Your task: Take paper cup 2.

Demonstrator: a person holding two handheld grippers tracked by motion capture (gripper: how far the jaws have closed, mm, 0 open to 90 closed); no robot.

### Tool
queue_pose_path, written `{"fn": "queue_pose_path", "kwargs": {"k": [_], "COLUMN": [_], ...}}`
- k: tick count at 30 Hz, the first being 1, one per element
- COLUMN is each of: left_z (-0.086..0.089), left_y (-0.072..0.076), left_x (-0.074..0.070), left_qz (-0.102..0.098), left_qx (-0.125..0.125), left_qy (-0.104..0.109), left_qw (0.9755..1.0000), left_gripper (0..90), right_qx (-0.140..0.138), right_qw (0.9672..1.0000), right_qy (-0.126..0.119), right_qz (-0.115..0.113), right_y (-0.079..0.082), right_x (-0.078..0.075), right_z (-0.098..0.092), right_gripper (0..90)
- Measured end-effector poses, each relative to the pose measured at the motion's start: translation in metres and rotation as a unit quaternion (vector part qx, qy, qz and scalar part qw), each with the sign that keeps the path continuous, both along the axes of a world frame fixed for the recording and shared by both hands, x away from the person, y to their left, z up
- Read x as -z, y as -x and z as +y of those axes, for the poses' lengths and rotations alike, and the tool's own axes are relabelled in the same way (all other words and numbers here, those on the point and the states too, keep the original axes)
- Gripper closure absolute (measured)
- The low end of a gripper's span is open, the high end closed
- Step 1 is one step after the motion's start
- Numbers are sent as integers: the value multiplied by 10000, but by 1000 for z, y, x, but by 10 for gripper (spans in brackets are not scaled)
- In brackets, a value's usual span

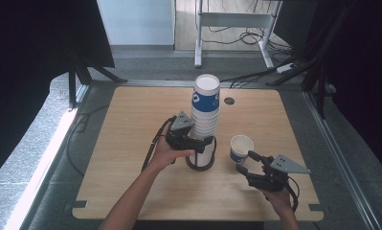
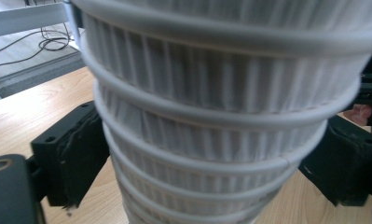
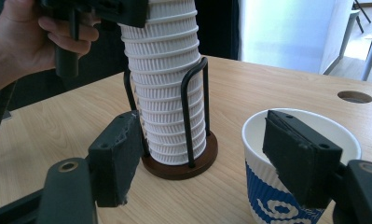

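A tall stack of ribbed white paper cups (image 1: pixel 205 112), its top cup printed blue, stands in a black wire holder (image 1: pixel 200 164) on a round brown base at mid-table. My left gripper (image 1: pixel 201 143) reaches in from the left and straddles the stack low down. Its pads (image 2: pixel 76 156) lie against the sides of the stack of cups (image 2: pixel 221 140). A single blue and white cup (image 1: pixel 240 148) stands upright to the right. My right gripper (image 1: pixel 246 163) is open beside that cup (image 3: pixel 286 205), and its right pad (image 3: pixel 302 156) overlaps the near rim.
The wooden table (image 1: pixel 131 143) has a round cable hole (image 1: pixel 229 101) behind the stack. Its front edge runs just below both hands. Metal desk legs (image 1: pixel 198 43) and cables lie on the floor beyond the far edge.
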State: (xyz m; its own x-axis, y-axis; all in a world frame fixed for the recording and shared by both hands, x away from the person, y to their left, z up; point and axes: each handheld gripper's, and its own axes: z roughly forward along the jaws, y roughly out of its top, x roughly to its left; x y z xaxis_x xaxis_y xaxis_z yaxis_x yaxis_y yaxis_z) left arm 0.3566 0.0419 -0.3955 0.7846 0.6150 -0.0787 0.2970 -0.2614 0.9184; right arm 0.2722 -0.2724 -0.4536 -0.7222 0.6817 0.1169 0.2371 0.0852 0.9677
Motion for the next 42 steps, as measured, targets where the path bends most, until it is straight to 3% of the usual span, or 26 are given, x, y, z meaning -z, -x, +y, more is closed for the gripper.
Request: {"fn": "queue_pose_path", "kwargs": {"k": [15,23,39,42], "left_z": [2,1,1,1], "left_y": [-1,-2,-2,-2], "left_x": [1,0,-1,-1], "left_qz": [-58,-53,-27,-29], "left_qx": [86,105,123,112], "left_qy": [-21,-69,-90,-74], "left_qw": [9999,9999,9999,9999], "left_gripper": [122,122,122,122], "right_qx": [-335,-847,-1359,-1454], "right_qw": [9994,9963,9892,9881], "right_qy": [24,-109,463,409], "right_qz": [44,-80,-288,-281], "right_y": [-9,-22,-55,-60], "right_x": [-6,-46,-127,-139], "right_z": [8,12,35,41], "right_gripper": [284,287,285,285]}}
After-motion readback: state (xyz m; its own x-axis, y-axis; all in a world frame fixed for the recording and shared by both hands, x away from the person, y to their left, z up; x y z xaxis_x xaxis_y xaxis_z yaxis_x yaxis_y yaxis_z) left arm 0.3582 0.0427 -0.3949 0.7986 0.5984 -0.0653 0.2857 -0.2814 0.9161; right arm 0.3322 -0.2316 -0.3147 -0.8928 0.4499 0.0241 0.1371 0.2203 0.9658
